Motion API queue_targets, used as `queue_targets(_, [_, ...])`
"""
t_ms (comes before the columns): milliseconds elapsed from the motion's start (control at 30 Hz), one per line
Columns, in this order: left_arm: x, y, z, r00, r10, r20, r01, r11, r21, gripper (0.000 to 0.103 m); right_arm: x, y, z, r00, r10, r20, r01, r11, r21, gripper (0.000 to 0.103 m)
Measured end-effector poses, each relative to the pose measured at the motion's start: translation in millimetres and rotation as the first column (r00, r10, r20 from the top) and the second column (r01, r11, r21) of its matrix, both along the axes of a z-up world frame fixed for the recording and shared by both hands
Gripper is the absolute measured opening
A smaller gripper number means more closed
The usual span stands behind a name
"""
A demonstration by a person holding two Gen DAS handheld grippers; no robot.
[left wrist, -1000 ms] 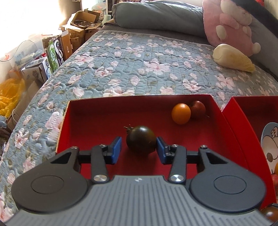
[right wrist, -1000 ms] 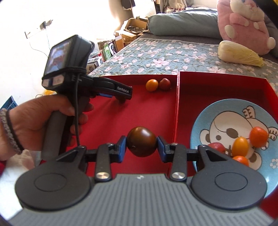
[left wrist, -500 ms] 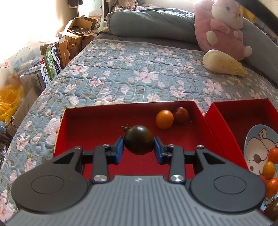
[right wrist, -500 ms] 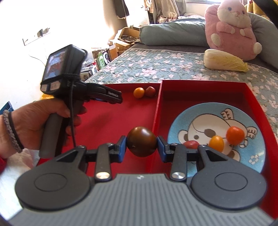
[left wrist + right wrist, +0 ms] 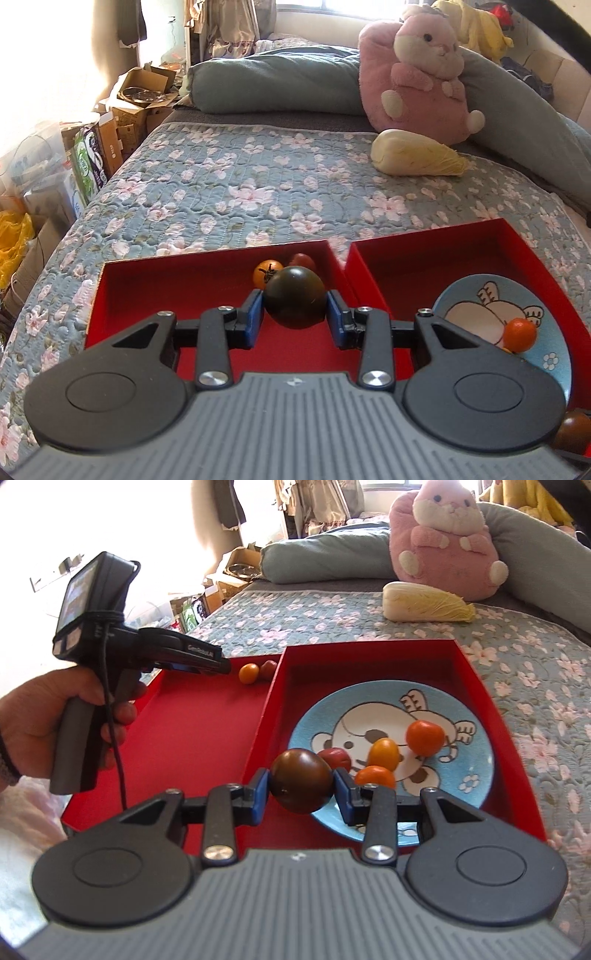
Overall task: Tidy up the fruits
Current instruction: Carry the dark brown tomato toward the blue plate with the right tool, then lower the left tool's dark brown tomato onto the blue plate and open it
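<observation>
My left gripper (image 5: 295, 317) is shut on a dark green tomato (image 5: 294, 297), held above the left red tray (image 5: 147, 295). An orange tomato (image 5: 265, 273) and a red tomato (image 5: 302, 260) lie in that tray's far right corner. My right gripper (image 5: 301, 794) is shut on a dark brown tomato (image 5: 301, 781), held over the near left edge of the blue cartoon plate (image 5: 472, 746) in the right red tray (image 5: 476, 672). The plate holds several small orange and red tomatoes (image 5: 424, 737). The left gripper's body (image 5: 122, 646) also shows in the right wrist view.
Both trays sit on a floral quilted bed (image 5: 240, 184). A napa cabbage (image 5: 413, 158), a pink plush toy (image 5: 421, 77) and a grey bolster (image 5: 273, 85) lie at the far end. Cardboard boxes (image 5: 125, 114) stand beside the bed at the left.
The left gripper closed on the dark green tomato and lifted it, moving right. The right gripper carried the brown tomato rightward, from over the left tray to over the plate's edge.
</observation>
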State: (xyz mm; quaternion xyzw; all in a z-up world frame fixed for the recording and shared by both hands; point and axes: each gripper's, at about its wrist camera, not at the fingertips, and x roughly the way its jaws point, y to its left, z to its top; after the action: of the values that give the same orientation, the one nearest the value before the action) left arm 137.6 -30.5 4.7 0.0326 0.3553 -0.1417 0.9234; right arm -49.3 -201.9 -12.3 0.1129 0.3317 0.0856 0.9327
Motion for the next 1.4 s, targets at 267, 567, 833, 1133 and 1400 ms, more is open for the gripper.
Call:
queue_targets(267, [-31,-45,8,0.991,-0.133,0.032,0.134,0.99,-0.031,0.042,-10,-24,-10,0.999,-0.048,-0.006,0.048,0.999,-0.021,0.041])
queue_targets(567, [-45,-91,-5,0.964,-0.263,0.03,0.263,0.965,-0.001,0.042,-6,-39,-28,0.994,-0.095,-0.047,0.094,0.995,-0.016,0.041])
queue_targets(833, [-32,-108,-22,0.956,-0.294,0.011,0.293,0.956,0.024,0.042,4,-35,-34,0.996,-0.07,-0.061,0.069,0.998,-0.016,0.041])
queue_targets(1133, [-21,-114,-38,0.951,-0.309,-0.018,0.31,0.949,0.061,0.042,9,-33,-41,0.995,-0.061,-0.082,0.061,0.998,-0.01,0.041])
queue_targets(1400, [-22,-115,-41,0.948,-0.317,-0.012,0.316,0.945,0.081,0.043,8,-33,-40,0.994,-0.065,-0.085,0.064,0.998,-0.012,0.041])
